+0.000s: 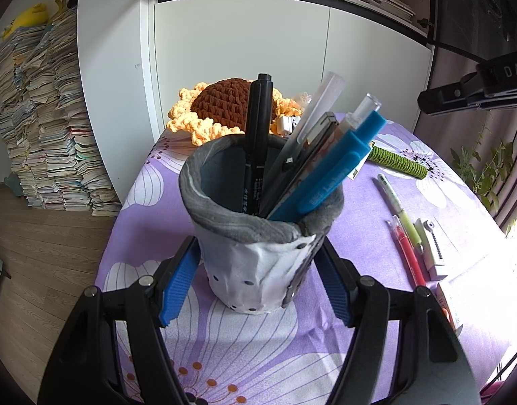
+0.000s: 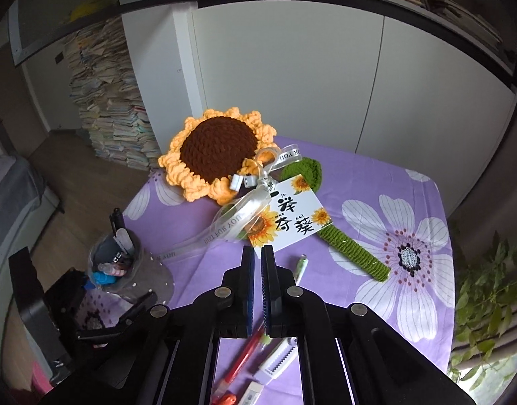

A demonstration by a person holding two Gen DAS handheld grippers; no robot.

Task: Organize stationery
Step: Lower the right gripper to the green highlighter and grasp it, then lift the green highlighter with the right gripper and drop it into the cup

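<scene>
The pen holder (image 1: pixel 255 236) is standing between the left gripper (image 1: pixel 256 280) fingers, pens (image 1: pixel 258 148) leaning inside it; loose pens (image 1: pixel 401 233) are lying to its right on the table (image 1: pixel 224 337) — a crocheted sunflower (image 2: pixel 218 148) is resting ahead of the right gripper (image 2: pixel 257 253), a card (image 2: pixel 288 216) lying between them.

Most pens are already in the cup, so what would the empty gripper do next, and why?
Probably open the shut, empty right gripper and lower it onto the red pen lying on the purple flowered tablecloth, since the left gripper steadies the grey-rimmed white fabric pen cup.
</scene>
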